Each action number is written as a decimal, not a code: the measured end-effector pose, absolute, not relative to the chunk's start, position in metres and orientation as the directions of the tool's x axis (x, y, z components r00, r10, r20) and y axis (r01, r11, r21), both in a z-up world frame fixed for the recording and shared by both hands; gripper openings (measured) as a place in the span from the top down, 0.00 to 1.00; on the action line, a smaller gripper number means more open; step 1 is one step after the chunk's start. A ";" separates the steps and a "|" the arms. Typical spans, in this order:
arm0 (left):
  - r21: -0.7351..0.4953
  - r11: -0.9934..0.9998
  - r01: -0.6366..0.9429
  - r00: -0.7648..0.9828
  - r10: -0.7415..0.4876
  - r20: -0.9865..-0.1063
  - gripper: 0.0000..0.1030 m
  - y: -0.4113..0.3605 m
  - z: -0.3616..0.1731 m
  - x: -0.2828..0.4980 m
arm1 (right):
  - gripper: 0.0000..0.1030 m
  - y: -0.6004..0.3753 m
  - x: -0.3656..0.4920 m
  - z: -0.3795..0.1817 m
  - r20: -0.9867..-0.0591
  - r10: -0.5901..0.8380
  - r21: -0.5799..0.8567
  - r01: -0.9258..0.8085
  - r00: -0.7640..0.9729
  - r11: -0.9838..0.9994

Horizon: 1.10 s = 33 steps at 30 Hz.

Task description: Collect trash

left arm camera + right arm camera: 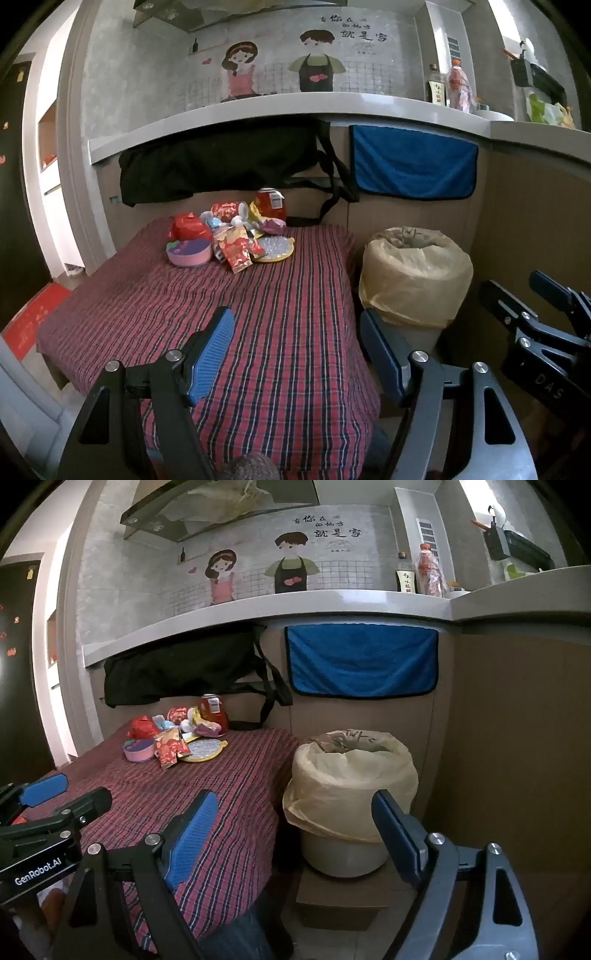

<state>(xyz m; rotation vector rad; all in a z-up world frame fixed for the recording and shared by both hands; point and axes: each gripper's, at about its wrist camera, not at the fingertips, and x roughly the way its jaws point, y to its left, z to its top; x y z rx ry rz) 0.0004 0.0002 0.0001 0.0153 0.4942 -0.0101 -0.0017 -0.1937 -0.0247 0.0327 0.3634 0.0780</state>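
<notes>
Left and right wrist views. We hold the left tongs point(297, 328) over the near part of the desk point(288, 350), which is draped in a red striped cloth; their blue pads point(212, 354) stand wide apart with nothing between them. The right tongs point(291, 819) hang just beside the desk's right edge, in front of the waste bin point(347, 775), likewise released and empty.

The trash point(229, 236) lies in a pile at the far end of the desk, well apart from both tongs: a red foil wrapper point(188, 225), a pink round tin point(188, 253), red printed packets point(240, 251), a yellow-rimmed disc point(275, 249) and a red can point(271, 205) standing upright behind them.

The bin, lined with a pale yellow bag, rests on a cardboard box point(343, 901) to the right of the desk. A blue towel point(362, 661) and a black bag point(181, 672) hang on the counter front behind.
</notes>
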 end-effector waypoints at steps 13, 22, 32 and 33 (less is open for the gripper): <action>0.020 1.000 0.012 0.888 -0.002 -0.460 0.31 -0.001 0.000 0.000 | 0.19 -0.197 -0.003 -0.026 -0.353 0.081 0.047 -0.068 0.932 0.997; 0.020 1.000 0.011 0.889 -0.001 -0.457 0.31 -0.002 0.000 -0.001 | 0.19 -0.196 -0.002 -0.026 -0.357 0.081 0.046 -0.069 0.931 0.997; 0.019 1.000 0.012 0.890 -0.002 -0.456 0.31 -0.001 0.000 0.000 | 0.19 -0.195 -0.001 -0.028 -0.359 0.080 0.049 -0.067 0.930 0.997; 0.019 1.000 0.012 0.890 -0.002 -0.456 0.31 -0.001 0.000 0.000 | 0.19 -0.196 -0.001 -0.028 -0.359 0.081 0.049 -0.068 0.930 0.997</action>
